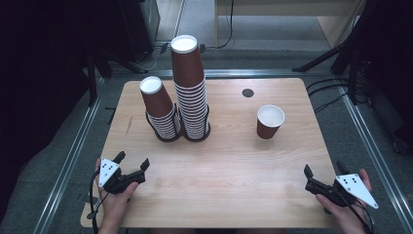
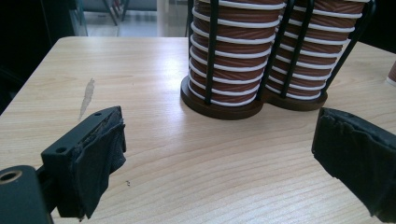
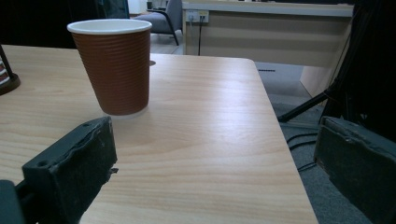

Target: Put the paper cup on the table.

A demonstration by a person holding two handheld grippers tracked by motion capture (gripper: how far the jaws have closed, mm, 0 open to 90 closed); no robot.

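A single brown paper cup (image 1: 270, 121) stands upright and open-mouthed on the wooden bench (image 1: 234, 165), well apart from the two stacks of nested cups (image 1: 182, 92) in their black wire holder (image 1: 182, 131), on the right gripper's side of that holder. In the right gripper view the cup (image 3: 114, 65) sits ahead of the fingers and off toward the left one, not between them.

Both grippers rest near the bench edge closest to the person, far short of the holder. The right gripper (image 1: 321, 184) has its fingers (image 3: 74, 168) spread wide with nothing between them. The left gripper (image 1: 131, 165) is likewise wide open and empty; its view looks straight at the base of the holder (image 2: 252, 100).

The lone cup looks very light, with a thin ribbed wall that should give grip but will dent or go oval under a hard squeeze. Being empty, it would tip or skid at a sideways nudge. The safest hold is probably across the upper wall just under the rolled white rim, where the paper is stiffest, with the fingers closing gently and evenly from both sides. The stacked cups sit mouth down and nest tightly, so lifting one off may drag its neighbour along.
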